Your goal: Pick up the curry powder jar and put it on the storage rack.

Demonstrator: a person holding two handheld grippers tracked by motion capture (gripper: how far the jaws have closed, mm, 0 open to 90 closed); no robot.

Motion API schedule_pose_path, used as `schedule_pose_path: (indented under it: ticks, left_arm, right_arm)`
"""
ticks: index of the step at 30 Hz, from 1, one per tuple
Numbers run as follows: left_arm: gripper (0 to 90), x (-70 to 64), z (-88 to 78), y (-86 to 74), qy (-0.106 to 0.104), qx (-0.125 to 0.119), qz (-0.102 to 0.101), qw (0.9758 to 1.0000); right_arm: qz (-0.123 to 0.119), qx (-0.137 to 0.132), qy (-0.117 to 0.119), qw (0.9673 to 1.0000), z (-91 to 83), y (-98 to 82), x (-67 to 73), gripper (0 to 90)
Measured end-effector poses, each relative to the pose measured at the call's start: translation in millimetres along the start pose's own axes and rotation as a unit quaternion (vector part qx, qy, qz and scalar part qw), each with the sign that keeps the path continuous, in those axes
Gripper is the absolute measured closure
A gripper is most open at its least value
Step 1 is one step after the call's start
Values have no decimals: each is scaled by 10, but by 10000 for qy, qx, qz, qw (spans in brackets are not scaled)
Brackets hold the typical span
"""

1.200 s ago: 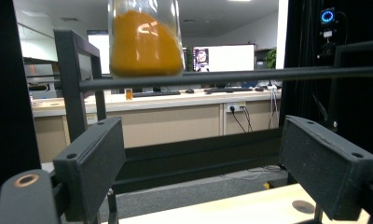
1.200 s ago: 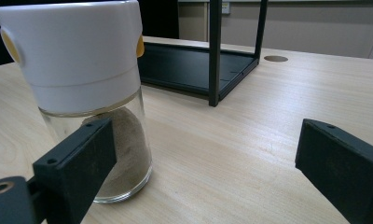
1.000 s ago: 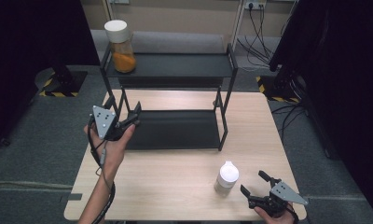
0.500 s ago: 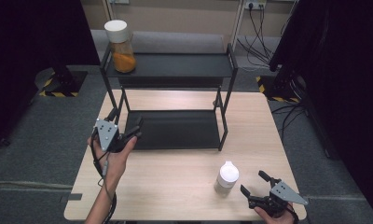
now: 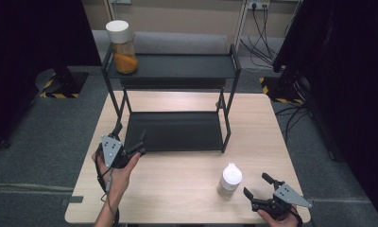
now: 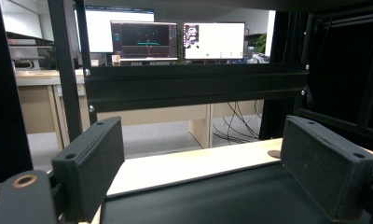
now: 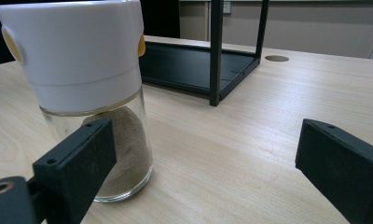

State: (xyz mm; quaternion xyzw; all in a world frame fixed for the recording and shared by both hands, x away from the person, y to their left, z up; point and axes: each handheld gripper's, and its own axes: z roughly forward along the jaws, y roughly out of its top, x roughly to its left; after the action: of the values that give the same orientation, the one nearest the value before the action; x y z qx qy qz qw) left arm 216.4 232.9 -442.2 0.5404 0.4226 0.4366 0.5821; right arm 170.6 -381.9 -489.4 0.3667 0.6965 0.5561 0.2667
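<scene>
Table [image 5: 177, 194] carries a two-tier black rack [image 5: 175, 130]; the top tier holds an orange-filled jar [image 5: 121, 46] at its left end, so the rack looks to be where jars go. Lower tier is bare — I judge that the free slot. The shaker [image 5: 229, 180], white cap over a glass body with pale powder, stands upright on the table in front of the rack, right of centre. My right gripper [image 5: 265, 194] sits just beside it, jaws spread wide, nothing held — lined up for a side grasp, I think. Left gripper [image 5: 129, 143] waits at the lower tier's front left corner, jaws likewise released, holding nothing.
</scene>
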Motion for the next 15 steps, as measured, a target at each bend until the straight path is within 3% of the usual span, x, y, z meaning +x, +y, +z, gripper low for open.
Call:
schedule_pose_path:
  ticks: [6,15]
  left_arm:
    - [128,-2,-62,-96,1,55,-40,10000]
    - [126,-8,-172,-363,20,280,-179,9994]
  right_arm:
    - [-6,-4,-1,10000,0,-1,0,56]
    - [-1,-7,7,10000,-1,-3,-1,56]
